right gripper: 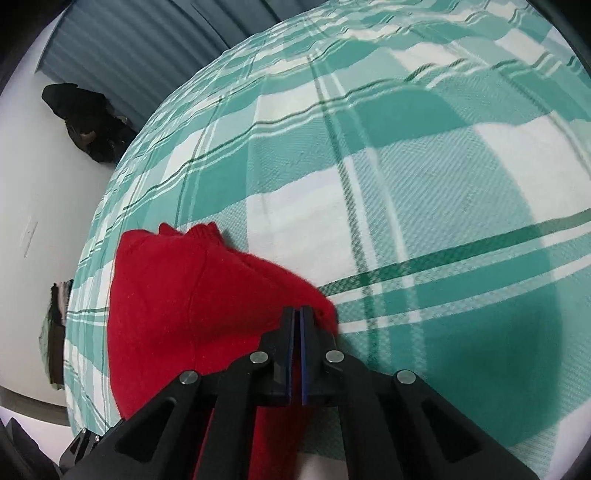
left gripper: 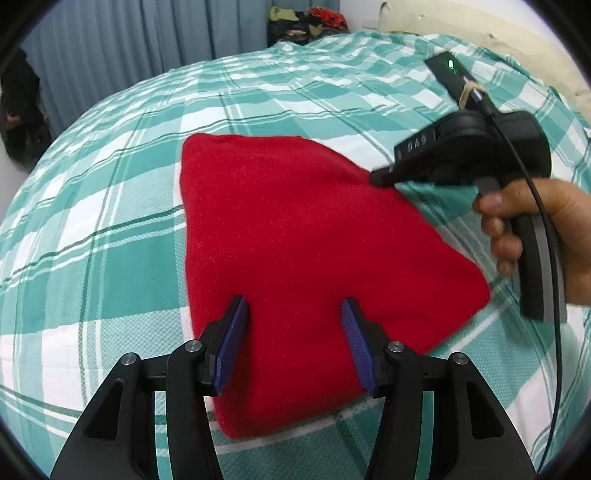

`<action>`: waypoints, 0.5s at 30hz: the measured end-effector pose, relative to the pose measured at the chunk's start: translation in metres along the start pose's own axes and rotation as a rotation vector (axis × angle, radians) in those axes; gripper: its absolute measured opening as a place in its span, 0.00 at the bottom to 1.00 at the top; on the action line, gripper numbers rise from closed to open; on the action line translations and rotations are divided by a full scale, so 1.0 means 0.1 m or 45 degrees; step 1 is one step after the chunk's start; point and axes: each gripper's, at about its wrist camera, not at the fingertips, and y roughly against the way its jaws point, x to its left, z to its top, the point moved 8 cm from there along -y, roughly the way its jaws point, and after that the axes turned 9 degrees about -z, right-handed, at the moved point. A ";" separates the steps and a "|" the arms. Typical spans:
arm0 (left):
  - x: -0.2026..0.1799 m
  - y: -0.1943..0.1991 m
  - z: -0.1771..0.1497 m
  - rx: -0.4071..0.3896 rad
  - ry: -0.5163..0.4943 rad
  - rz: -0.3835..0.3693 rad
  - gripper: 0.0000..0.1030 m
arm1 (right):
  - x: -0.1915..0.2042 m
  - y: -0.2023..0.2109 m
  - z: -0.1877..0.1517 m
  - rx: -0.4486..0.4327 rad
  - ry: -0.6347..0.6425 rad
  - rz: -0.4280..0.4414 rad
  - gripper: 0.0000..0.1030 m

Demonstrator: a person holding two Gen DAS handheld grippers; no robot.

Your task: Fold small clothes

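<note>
A red knit garment (left gripper: 295, 251) lies folded on the bed, with its near edge under my left gripper. My left gripper (left gripper: 293, 306) is open, its blue pads apart above the garment's near part, holding nothing. My right gripper (left gripper: 380, 179) reaches in from the right in the left wrist view, its tip at the garment's right corner. In the right wrist view the right gripper (right gripper: 297, 312) is shut, its jaws pressed together at the edge of the red garment (right gripper: 184, 302); I cannot tell whether cloth is pinched between them.
The bed is covered by a teal and white plaid sheet (left gripper: 110, 192). Blue curtains (left gripper: 129, 40) hang behind it. A pile of clothes (left gripper: 306, 22) sits past the far edge. A dark object (right gripper: 88, 122) stands by the white wall.
</note>
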 end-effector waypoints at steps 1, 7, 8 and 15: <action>0.00 0.04 -0.01 0.011 -0.011 -0.007 0.54 | -0.02 0.08 0.05 -0.040 0.018 -0.042 0.11; 0.48 0.54 -0.42 0.013 0.132 -0.016 0.71 | -0.48 0.69 0.34 -0.236 0.037 -0.147 0.27; 0.61 0.59 -0.49 0.007 0.208 -0.027 0.71 | -0.50 0.72 0.33 -0.219 0.032 -0.105 0.28; 0.78 0.37 -0.40 -0.056 0.571 -0.373 0.77 | -0.17 0.27 -0.09 0.143 -0.194 0.465 0.79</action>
